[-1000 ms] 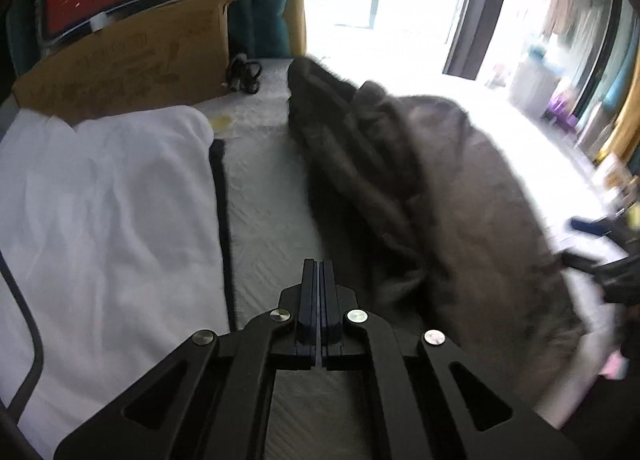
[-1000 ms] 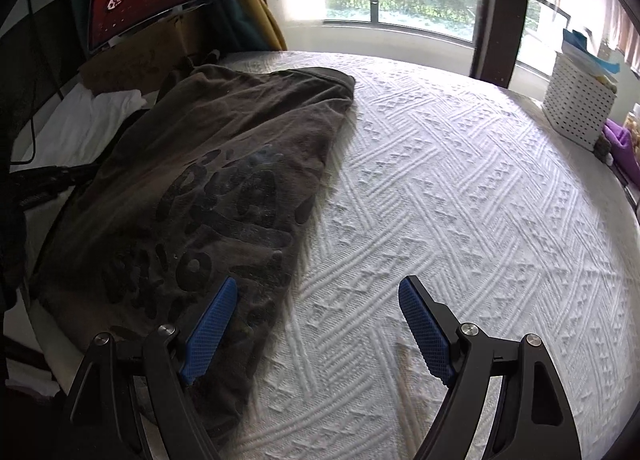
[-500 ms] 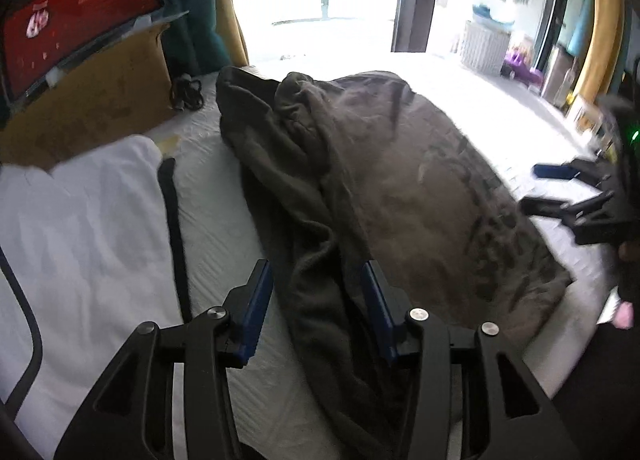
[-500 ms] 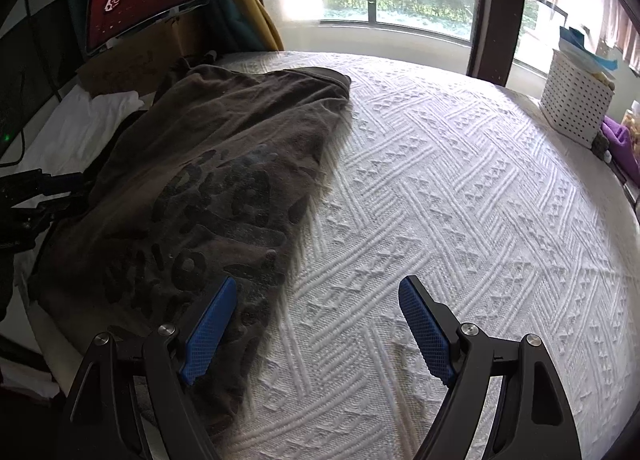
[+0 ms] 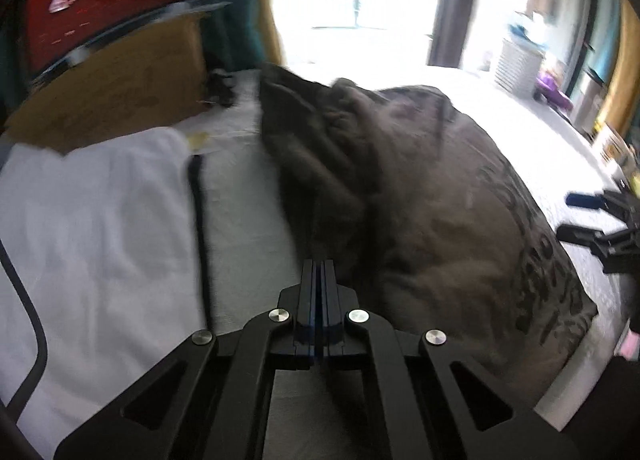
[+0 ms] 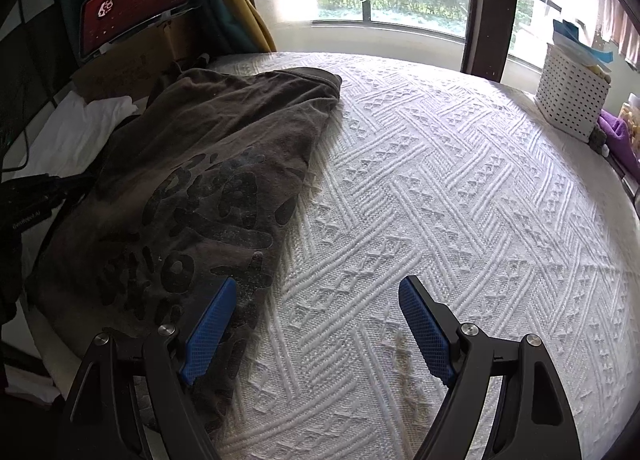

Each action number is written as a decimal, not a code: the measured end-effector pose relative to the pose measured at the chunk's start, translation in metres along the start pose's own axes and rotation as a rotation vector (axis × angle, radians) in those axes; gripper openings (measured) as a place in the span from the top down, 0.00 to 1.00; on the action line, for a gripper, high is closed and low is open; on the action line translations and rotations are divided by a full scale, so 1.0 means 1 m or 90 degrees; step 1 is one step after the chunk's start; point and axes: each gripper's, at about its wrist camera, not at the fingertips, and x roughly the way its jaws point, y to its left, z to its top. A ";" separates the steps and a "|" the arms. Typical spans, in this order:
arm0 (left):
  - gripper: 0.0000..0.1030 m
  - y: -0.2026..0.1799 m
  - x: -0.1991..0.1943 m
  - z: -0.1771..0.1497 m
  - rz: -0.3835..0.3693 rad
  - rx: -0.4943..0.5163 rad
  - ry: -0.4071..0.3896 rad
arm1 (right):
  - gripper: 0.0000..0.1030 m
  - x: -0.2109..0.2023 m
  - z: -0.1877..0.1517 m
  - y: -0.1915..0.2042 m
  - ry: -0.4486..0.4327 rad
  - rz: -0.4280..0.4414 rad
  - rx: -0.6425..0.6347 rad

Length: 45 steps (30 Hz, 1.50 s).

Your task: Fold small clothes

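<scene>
Brown T-shirt (image 6: pixel 192 188) on the bed (image 6: pixel 460 200)
Only the left view shows left tongs (image 5: pixel 318 272) pressed together beside it; right tongs (image 6: pixel 316 324) gape at its hem.

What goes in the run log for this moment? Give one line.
task: fold small clothes | left gripper: shut, beside brown T-shirt, grasp unclear | right gripper: open, empty | T-shirt: bunched on white bedspread | fold: not done

1. Motion blur is smearing the left wrist view; shirt (image 5: pixel 440 220) print is reading illegibly.
2. Left tool (image 5: pixel 317 272) tips are pressing together; trapped cloth cannot be confirmed.
3. Right tool (image 6: pixel 316 324) is covering the shirt's near hem.
</scene>
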 end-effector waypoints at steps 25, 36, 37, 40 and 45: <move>0.50 0.030 0.025 0.068 -0.044 -0.067 -0.042 | 0.18 0.008 0.043 -0.001 -0.020 -0.005 -0.028; 0.71 0.044 0.076 0.101 -0.020 -0.041 -0.012 | 0.18 0.036 0.092 -0.012 -0.034 -0.012 -0.035; 0.93 0.047 0.080 0.103 -0.014 -0.037 -0.014 | 0.18 0.039 0.096 -0.012 -0.035 -0.008 -0.035; 0.94 0.059 0.089 0.106 0.015 -0.058 0.004 | 0.18 0.050 0.107 -0.010 -0.033 0.001 -0.036; 0.93 0.069 0.074 0.118 -0.041 -0.096 -0.004 | 0.18 0.060 0.119 -0.010 -0.032 0.007 -0.043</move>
